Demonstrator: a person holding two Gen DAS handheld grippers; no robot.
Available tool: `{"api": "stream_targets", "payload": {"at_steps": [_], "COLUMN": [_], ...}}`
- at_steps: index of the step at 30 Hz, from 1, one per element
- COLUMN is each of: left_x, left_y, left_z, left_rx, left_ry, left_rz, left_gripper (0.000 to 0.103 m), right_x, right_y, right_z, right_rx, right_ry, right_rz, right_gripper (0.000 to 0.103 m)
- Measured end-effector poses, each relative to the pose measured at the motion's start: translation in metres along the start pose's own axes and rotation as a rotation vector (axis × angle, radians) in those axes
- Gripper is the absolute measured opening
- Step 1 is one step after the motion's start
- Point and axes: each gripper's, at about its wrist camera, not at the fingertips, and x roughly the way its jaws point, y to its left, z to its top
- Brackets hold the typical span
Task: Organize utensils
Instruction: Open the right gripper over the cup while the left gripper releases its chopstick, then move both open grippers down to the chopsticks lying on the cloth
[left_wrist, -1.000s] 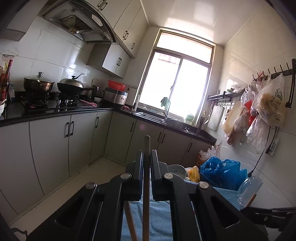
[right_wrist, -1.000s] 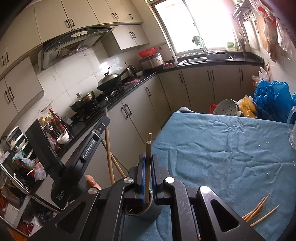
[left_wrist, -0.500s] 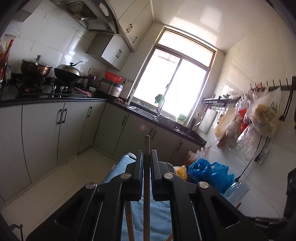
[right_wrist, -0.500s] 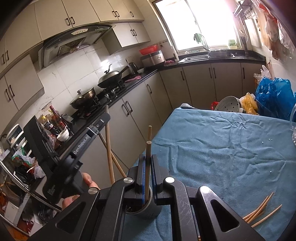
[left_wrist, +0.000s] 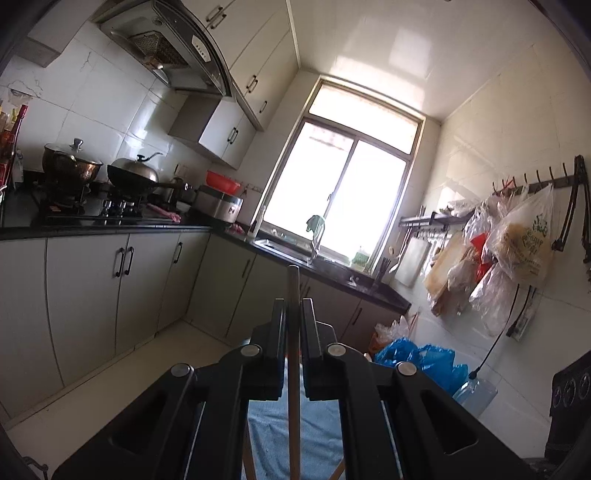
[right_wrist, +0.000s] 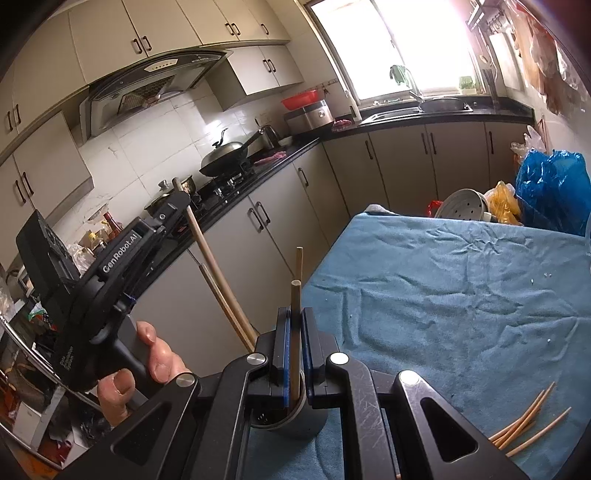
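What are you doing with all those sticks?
A person is tidying chopsticks into a metal holder on the table's blue cloth. The right gripper is shut on one chopstick standing in the holder. The left gripper, held in a hand off the table's edge, is shut on another chopstick. More chopsticks lie loose on the cloth, waiting.

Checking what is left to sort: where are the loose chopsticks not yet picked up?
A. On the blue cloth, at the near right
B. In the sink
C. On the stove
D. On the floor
A: a small bunch of chopsticks lies on the blue cloth near its right edge.
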Motion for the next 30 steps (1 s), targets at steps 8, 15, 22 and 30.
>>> {"api": "stream_targets", "payload": {"at_steps": [8, 15, 22, 30], "left_x": [-0.002, -0.018, -0.046, -0.1], "left_y": [-0.008, -0.007, -0.015, -0.042], "left_z": [-0.012, -0.011, -0.009, -0.023], "left_rx": [0.072, 0.05, 0.084, 0.132], "left_ry": [0.078, 0.085, 0.099, 0.157], "left_rz": [0.069, 0.095, 0.137, 0.102], "left_gripper": [0.008, 0.048, 0.055, 0.065], "right_x": [0.0, 0.001, -0.021, -0.079], "right_y": [0.007, -0.002, -0.008, -0.037], "right_z": [-0.002, -0.004, -0.006, -0.038], "right_rx": [-0.034, 0.005, 0.042, 0.085], "right_ry": [-0.01, 0.0, -0.043, -0.109], "right_rz": [-0.024, -0.039, -0.051, -0.132], "right_gripper": [0.007, 0.032, 0.043, 0.058]}}
